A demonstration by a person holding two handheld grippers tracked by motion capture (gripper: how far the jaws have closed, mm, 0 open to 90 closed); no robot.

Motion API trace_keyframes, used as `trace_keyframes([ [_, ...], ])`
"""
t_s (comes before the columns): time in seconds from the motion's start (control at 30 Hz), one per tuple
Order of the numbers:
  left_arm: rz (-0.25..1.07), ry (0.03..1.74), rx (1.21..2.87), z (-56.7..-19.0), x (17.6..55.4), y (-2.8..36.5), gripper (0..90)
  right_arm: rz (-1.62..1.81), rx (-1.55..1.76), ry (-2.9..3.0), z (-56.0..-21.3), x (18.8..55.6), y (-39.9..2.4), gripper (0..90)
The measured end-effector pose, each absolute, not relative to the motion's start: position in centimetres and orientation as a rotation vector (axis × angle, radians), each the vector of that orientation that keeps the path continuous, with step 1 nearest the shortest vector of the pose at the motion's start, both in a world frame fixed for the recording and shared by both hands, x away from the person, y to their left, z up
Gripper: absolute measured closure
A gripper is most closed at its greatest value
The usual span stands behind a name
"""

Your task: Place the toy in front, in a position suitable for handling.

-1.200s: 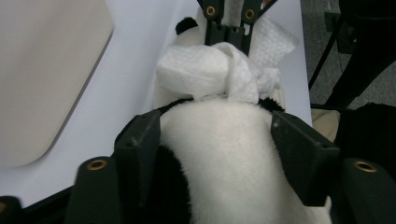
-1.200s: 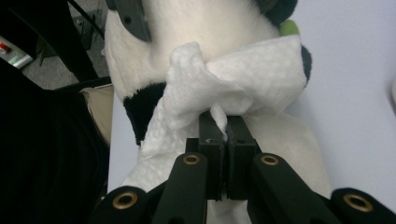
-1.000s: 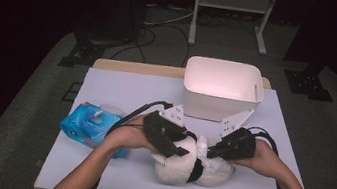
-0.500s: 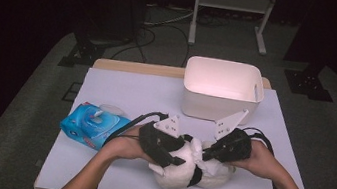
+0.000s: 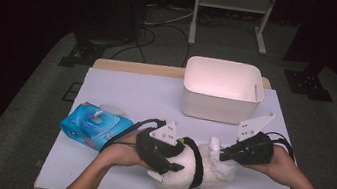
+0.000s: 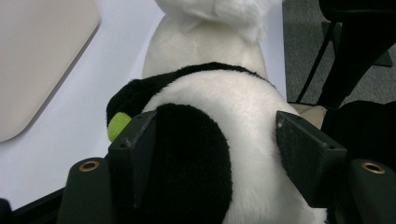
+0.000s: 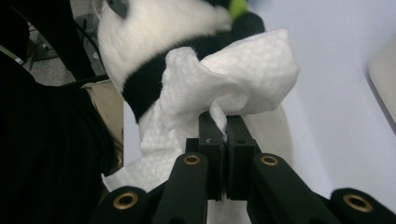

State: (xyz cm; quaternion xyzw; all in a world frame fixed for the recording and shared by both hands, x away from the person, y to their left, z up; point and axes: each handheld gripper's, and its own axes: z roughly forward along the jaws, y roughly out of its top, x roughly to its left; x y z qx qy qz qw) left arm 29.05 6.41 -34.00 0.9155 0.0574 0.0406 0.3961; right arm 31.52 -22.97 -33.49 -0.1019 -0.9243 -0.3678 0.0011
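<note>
A black-and-white plush panda (image 5: 185,170) lies on the white table (image 5: 131,94) near its front edge. My left gripper (image 5: 166,162) grips it from the left. In the left gripper view the jaws (image 6: 215,144) straddle the panda's body (image 6: 233,107), and both pads press into the fur. My right gripper (image 5: 222,155) comes in from the right, shut on a crumpled white tissue (image 5: 214,147). The right gripper view has the closed jaws (image 7: 219,121) pinching the tissue (image 7: 233,79) against the panda (image 7: 154,32).
A white plastic bin (image 5: 221,90) stands at the back right of the table, just beyond the right gripper. A blue pack of wipes (image 5: 93,125) lies at the left, next to the left forearm. Cables trail from both grippers over the front edge.
The left hand has drawn the panda slightly toward the front edge. The right gripper has shifted to the right with the tissue, which stays against the toy.
</note>
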Motion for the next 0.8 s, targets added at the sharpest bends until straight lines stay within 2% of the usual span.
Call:
trace_keyframes([
  [0.23, 0.120, 0.130, 2.325, -34.0, 28.5, 6.3, 31.5, -1.146, -0.402, -2.885, -34.2, 32.0, -25.1, 86.8],
  [0.6, 0.124, 0.106, 2.334, -34.1, 28.0, 6.3, 31.0, -1.120, -0.267, -2.895, -33.0, 33.1, -20.6, 86.6],
  [0.8, 0.122, 0.151, 2.315, -33.7, 28.4, 6.8, 24.2, -1.076, -0.276, -2.899, -33.8, 32.7, -20.4, 87.1],
])
